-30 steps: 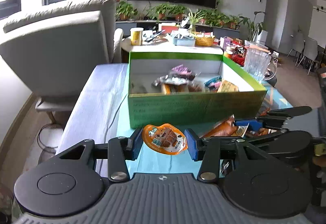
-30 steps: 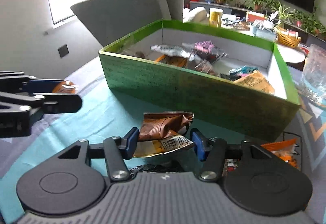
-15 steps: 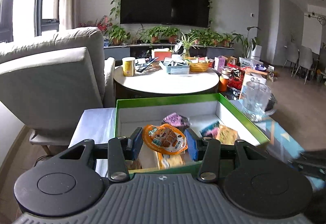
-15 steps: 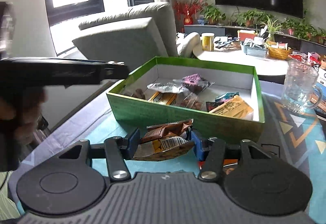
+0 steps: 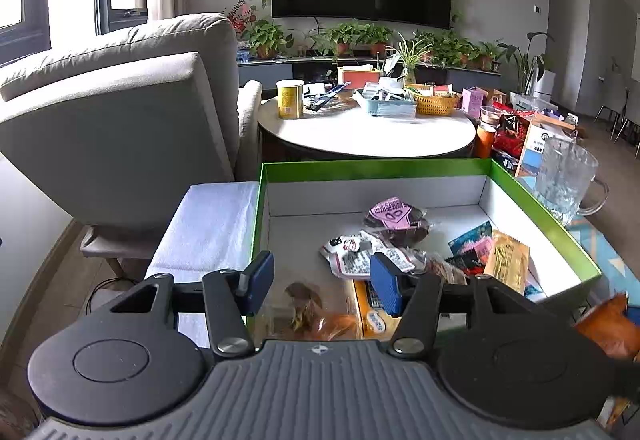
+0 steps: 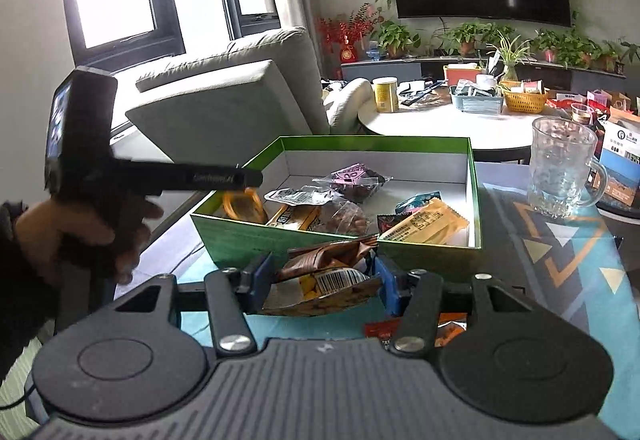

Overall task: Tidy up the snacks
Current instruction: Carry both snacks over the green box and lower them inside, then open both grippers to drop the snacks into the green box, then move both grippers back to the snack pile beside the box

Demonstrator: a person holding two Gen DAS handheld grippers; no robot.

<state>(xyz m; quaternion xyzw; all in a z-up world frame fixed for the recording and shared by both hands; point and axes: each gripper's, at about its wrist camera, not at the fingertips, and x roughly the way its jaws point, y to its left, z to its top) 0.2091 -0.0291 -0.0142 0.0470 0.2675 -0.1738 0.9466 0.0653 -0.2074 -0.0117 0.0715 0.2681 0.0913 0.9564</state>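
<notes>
The green box (image 5: 372,164) holds several snack packets, among them a purple one (image 5: 394,214) and a yellow one (image 5: 506,260). My left gripper (image 5: 322,284) hangs over the box's near left corner. Its jaws are opening and its blue pads touch nothing. Below it an orange packet (image 5: 336,322) shows as a blur inside the box; the right wrist view shows this orange packet (image 6: 240,206) under the left gripper (image 6: 248,179). My right gripper (image 6: 322,282) is shut on a brown and yellow packet bundle (image 6: 324,272), just in front of the box's front wall (image 6: 256,240).
A glass mug (image 6: 560,176) stands right of the box on the patterned cloth. Red and orange packets (image 6: 452,332) lie under my right gripper. A round white table (image 5: 360,132) with clutter is behind the box, a grey armchair (image 5: 120,112) to its left. A hand (image 6: 80,232) holds the left gripper.
My left gripper moved forward from in front of the box to over it, spread its jaws and let go of the orange packet. My right gripper rose a little with its packets.
</notes>
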